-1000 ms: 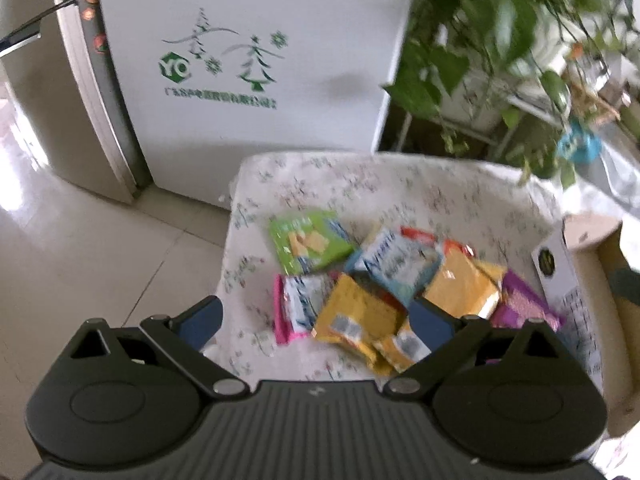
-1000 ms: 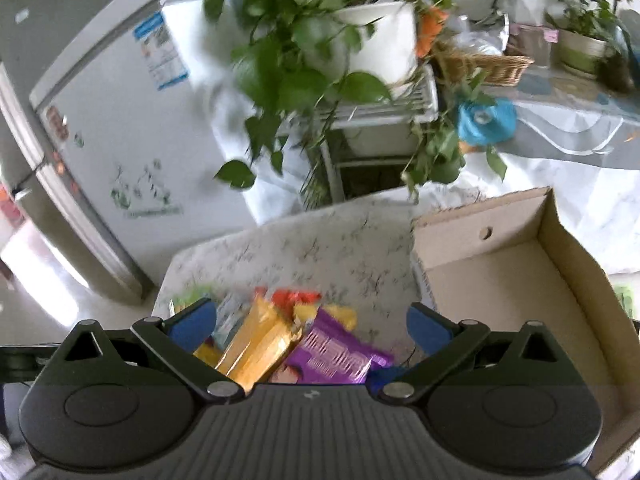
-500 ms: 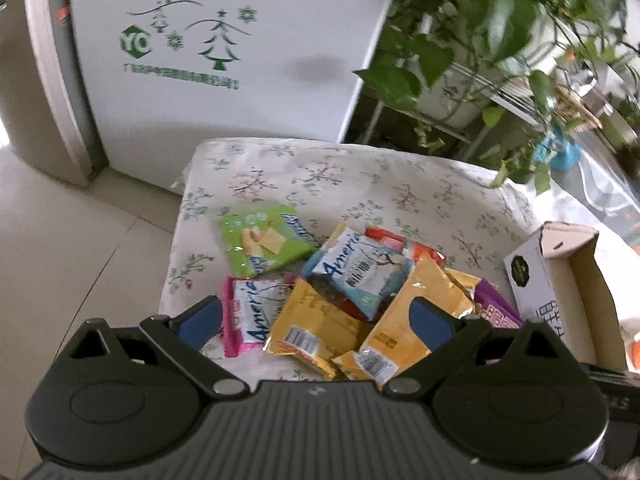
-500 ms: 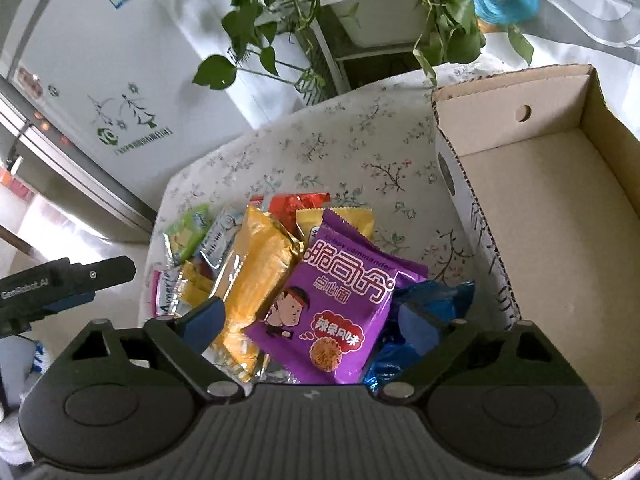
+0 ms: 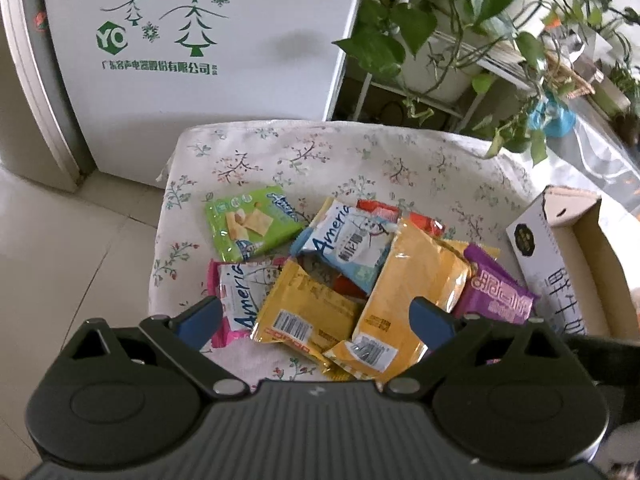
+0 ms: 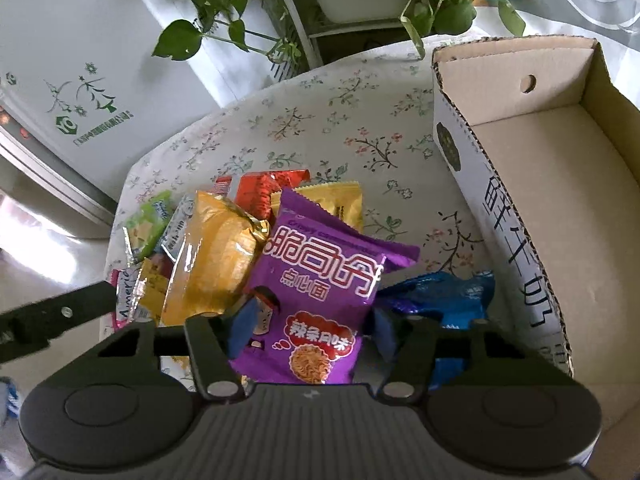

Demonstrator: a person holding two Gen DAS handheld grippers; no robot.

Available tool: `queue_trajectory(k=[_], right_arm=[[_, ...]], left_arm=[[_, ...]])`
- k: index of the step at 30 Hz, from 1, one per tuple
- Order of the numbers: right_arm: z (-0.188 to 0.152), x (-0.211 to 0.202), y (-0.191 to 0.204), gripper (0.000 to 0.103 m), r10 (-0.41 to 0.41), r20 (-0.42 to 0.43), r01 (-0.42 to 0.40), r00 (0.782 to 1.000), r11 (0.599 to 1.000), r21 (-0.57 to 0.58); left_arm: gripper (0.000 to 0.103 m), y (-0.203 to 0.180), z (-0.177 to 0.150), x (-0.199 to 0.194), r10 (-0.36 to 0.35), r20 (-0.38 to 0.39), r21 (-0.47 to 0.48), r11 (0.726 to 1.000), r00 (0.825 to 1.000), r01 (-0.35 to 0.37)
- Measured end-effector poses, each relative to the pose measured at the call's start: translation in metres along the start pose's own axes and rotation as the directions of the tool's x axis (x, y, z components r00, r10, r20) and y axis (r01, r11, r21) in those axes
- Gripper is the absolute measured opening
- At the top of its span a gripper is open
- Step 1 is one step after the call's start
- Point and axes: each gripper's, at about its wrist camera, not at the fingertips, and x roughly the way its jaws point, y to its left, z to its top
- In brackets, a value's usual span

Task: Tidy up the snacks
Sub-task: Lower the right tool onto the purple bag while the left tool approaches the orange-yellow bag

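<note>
A pile of snack packets lies on a floral-cloth table (image 5: pixel 320 160). It holds a green packet (image 5: pixel 248 222), a light blue packet (image 5: pixel 348 240), a pink packet (image 5: pixel 240 292), two yellow packets (image 5: pixel 412 280) and a purple packet (image 6: pixel 320 292). My left gripper (image 5: pixel 316 320) is open above the near edge of the pile, over the yellow packets. My right gripper (image 6: pixel 312 330) is partly closed, its fingers on either side of the purple packet's lower end. A blue packet (image 6: pixel 444 296) lies just right of it. An open cardboard box (image 6: pixel 552 168) stands to the right.
A white fridge (image 5: pixel 200 40) stands behind the table. Potted plants on a metal rack (image 5: pixel 440 40) hang over the table's far right corner. Tiled floor (image 5: pixel 60 240) lies left of the table. The left gripper's body (image 6: pixel 52 316) shows at the left of the right wrist view.
Both grippers have come down and forward toward the pile. The right gripper's fingers have narrowed from wide open around the purple packet.
</note>
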Motion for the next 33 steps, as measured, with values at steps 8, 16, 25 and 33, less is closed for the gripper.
queue_trajectory(k=[8,16,25,33], right_arm=[[0.0,-0.012,-0.009,0.05,0.041,-0.018,-0.042,0.999,0.999,-0.035],[0.003,-0.01,-0.014,0.075,0.06,-0.015,-0.059,0.998,0.995,0.076],[0.002,0.018,0.006,0.077,0.002,-0.054,0.002,0.999,0.996,0.087],[0.004,0.003,-0.001,0.052,0.02,-0.022,-0.019,1.0,0.998,0.056]], left_arm=[[0.099,-0.009,-0.01,0.009,0.008,-0.013,0.072,0.997,1.0,-0.007],[0.099,-0.028,-0.019,0.011,0.025,0.017,0.205,0.978,1.0,-0.028],[0.099,-0.043,-0.033,0.018,0.056,0.023,0.323,0.944,0.998,-0.06],[0.098,-0.056,-0.036,0.026,0.054,0.035,0.354,0.933,0.998,-0.062]])
